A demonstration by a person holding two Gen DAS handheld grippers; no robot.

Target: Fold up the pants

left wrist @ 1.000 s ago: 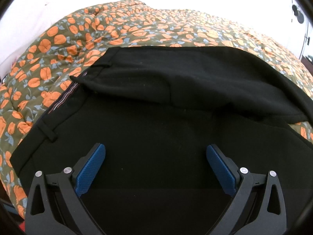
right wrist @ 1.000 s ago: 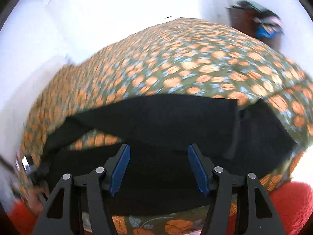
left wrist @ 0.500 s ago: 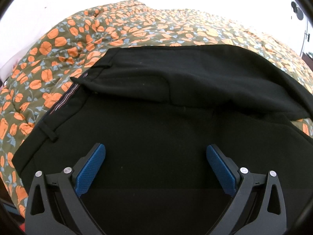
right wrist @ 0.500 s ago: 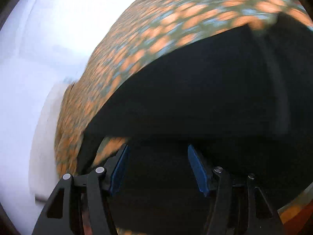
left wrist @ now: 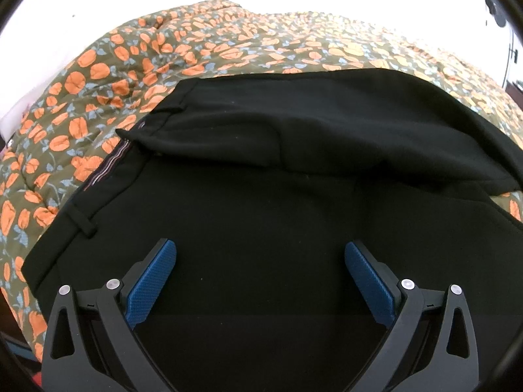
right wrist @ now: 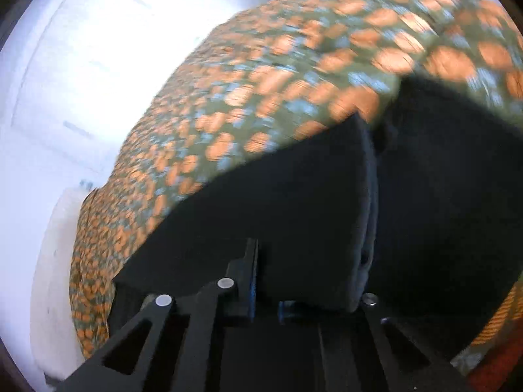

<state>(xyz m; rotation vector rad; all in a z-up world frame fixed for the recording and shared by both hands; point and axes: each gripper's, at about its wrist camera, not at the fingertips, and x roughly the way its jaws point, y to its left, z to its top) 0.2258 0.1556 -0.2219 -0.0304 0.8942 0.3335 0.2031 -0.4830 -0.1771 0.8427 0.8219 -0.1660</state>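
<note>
Black pants spread on the floral bedspread, directly ahead of and beneath the left tool. Left tool's jaws wide, blue pads hovering over the cloth, gripping nothing. Waistband with belt loop off to its left, upper layer folded across ahead. Right tool clamped tight on a fold of the pants, picture blurred.
</note>
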